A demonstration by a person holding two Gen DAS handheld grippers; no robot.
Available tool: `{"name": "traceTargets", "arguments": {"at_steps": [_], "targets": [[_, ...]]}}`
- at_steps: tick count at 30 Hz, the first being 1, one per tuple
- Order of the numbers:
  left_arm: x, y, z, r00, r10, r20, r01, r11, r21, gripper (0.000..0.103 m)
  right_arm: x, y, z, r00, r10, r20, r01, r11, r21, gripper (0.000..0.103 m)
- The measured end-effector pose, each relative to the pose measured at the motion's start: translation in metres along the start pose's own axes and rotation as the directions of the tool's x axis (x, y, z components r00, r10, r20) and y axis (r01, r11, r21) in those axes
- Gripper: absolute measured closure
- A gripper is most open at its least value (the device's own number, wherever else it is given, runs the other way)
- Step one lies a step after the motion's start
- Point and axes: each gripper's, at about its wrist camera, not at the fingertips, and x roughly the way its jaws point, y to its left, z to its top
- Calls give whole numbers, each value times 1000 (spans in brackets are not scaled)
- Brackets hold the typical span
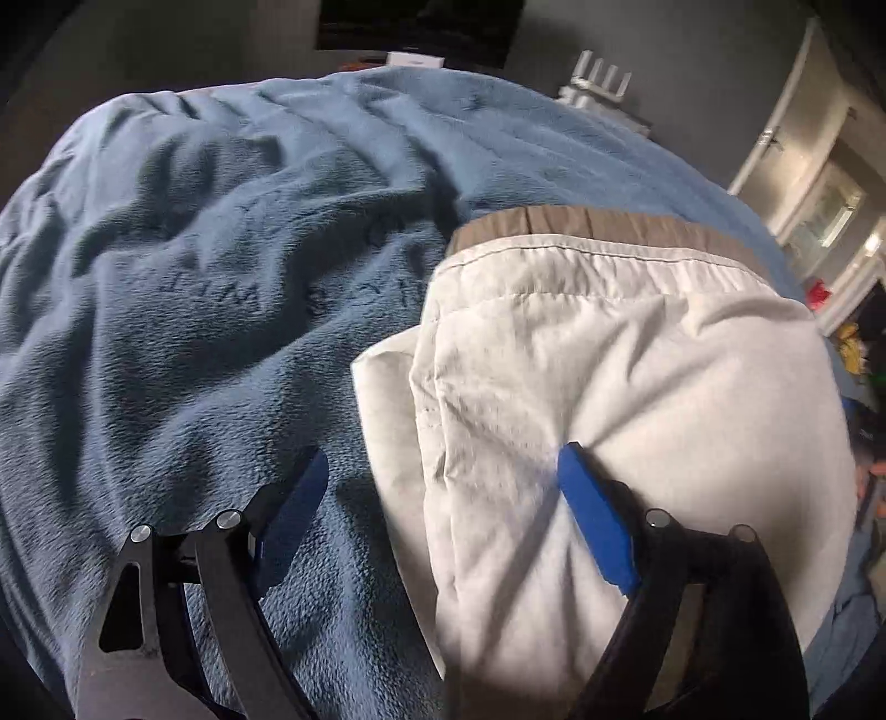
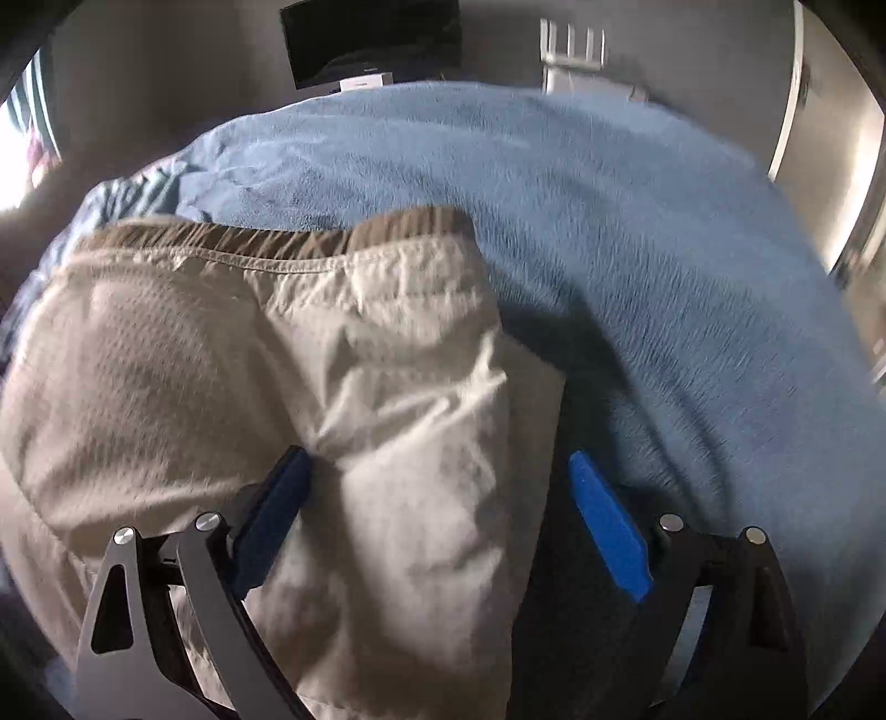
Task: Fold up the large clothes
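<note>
Lying flat on the blue blanket (image 1: 194, 332), pale trousers (image 1: 637, 376), folded over, with the brown waistband (image 1: 598, 227) at the far end. Same trousers (image 2: 232, 376) in the right wrist view, same waistband (image 2: 288, 232) far off, same blanket (image 2: 637, 249) under and around.

Hanging over the left side edge of the trousers, left gripper (image 1: 443, 459), tilted down. Jaws wide apart, clamped on nothing. One blue finger (image 1: 595, 520) over the pale cloth, with folds of cloth bunched at its tip; cannot tell if touching. Other blue finger (image 1: 293, 509) over the blanket, just off the trousers. Trouser edge between the two.

Hanging over the right side edge of the trousers, right gripper (image 2: 440, 459), tilted down too. Jaws wide apart, clamped on nothing. One blue finger (image 2: 274, 515) at a crease in the pale cloth. Other blue finger (image 2: 609, 526) past the trouser edge, over the dark shadow on the blanket. Trouser edge between these two as well.

Beyond the far end of the trousers, past the blanket: a dark screen (image 2: 371, 39) on the wall and a white rack (image 2: 573, 47). Blurry at the edges in both views.
</note>
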Motion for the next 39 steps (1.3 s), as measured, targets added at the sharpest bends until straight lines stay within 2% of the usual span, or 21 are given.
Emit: {"name": "traceTargets", "arguments": {"at_steps": [1,2,4,7,11,14,16,18,21,22,23,25,28,31,35,39], "targets": [[0,4,-1,999,-33,-1,33,999,1,28,1,-8,-2,999,49,-14,-48,998,32,14],[-1,10,-3,995,-96,-5,96,995,-8,37,2,-14,-4,996,87,-24,-86,995,59,14],[-1,21,-6,984,-176,-16,176,984,-41,43,2,-29,-9,986,157,-45,-152,982,110,14],[-3,30,-10,971,-239,-27,237,970,-58,43,-1,-49,-17,967,248,-60,-236,958,163,18],[11,45,-12,941,-337,-12,333,935,-121,43,9,-65,-23,922,384,-52,-359,897,257,27],[20,43,-8,928,-373,6,369,917,-148,43,22,-67,-19,900,435,-34,-406,864,296,28],[28,41,-1,927,-376,14,373,914,-159,42,34,-62,-8,888,459,-23,-432,852,296,34],[33,36,5,930,-366,16,364,918,-161,42,43,-55,2,890,456,-18,-431,852,297,37],[34,31,9,941,-338,16,337,930,-145,45,50,-41,10,894,448,-15,-425,857,291,56],[28,26,8,943,-331,25,332,936,-114,57,47,-37,11,898,440,-10,-420,865,275,67],[21,19,7,948,-317,38,319,945,-75,70,41,-33,10,905,426,2,-413,876,250,71],[6,8,5,960,-276,56,277,961,-15,81,18,-22,7,923,381,43,-382,903,196,86],[-18,-13,-1,979,-189,81,183,980,72,88,-13,-8,3,942,318,104,-329,936,125,91],[-39,-25,-5,981,-168,100,157,982,109,90,-53,8,-5,948,267,174,-283,956,75,93],[-76,-32,-11,971,-195,139,181,977,110,92,-97,21,-21,936,252,246,-273,960,58,93],[-126,-40,-35,948,-246,202,231,968,96,92,-144,27,-44,910,271,314,-310,947,79,93]]}}
